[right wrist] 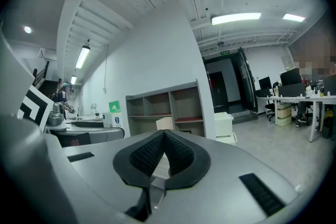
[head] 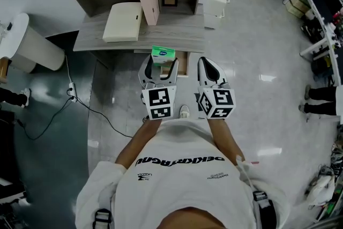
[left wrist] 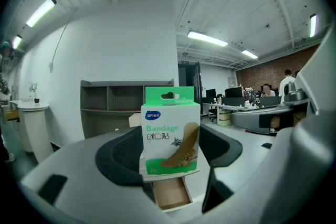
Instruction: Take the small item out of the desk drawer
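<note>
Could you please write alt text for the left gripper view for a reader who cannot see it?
The left gripper holds an upright green and white bandage box between its dark jaws. Below the box an open wooden drawer shows; behind stand a grey shelf unit and office desks.

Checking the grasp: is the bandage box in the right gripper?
No, the bandage box sits in the left gripper; the right gripper is shut, empty.
</note>
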`<state>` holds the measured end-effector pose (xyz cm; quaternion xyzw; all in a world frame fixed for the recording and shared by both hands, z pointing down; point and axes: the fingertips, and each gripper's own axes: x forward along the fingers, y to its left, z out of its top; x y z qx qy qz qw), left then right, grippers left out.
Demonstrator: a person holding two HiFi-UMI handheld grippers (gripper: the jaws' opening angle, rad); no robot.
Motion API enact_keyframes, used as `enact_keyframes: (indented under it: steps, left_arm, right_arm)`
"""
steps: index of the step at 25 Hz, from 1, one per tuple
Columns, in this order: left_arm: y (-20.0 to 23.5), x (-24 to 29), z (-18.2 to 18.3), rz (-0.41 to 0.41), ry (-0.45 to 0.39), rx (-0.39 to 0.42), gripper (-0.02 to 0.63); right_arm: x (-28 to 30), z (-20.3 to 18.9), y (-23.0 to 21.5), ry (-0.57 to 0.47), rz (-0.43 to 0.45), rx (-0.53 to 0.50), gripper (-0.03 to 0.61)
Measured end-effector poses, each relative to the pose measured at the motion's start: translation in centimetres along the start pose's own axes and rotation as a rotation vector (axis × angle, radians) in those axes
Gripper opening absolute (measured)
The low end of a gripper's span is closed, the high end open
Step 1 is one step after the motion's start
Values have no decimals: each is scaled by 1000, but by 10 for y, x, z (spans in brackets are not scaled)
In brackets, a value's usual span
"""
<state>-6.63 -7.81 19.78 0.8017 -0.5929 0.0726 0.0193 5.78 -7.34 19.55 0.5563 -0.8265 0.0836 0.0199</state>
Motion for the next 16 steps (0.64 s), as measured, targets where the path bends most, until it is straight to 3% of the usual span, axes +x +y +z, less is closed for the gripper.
enact_keyframes:
  steps: [16]
  left_arm:
    - [0, 13, -3, 32, -3, -11, 347]
  right_arm:
    - [9, 0, -13, 3, 18, 15, 31]
